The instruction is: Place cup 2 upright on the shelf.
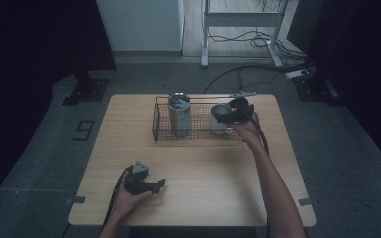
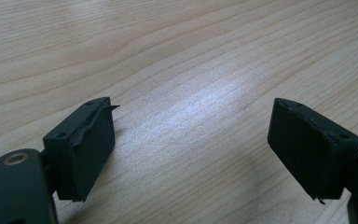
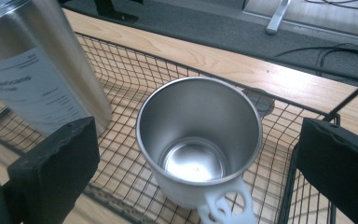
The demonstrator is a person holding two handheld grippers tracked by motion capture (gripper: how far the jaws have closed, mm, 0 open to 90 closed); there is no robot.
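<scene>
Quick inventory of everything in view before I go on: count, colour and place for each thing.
Steel mug with pale handle: one, silver, upright in the basket's right part, between the right claw's open jaws.
Tall steel tumbler: one, silver, upright in the basket, left of the mug.
Wire basket: one, dark, far side of the table.
Wooden table: one, light wood.
Left claw: one, black, near edge of the table, jaws apart, nothing between them.
Right claw: one, black, at the mug.
</scene>
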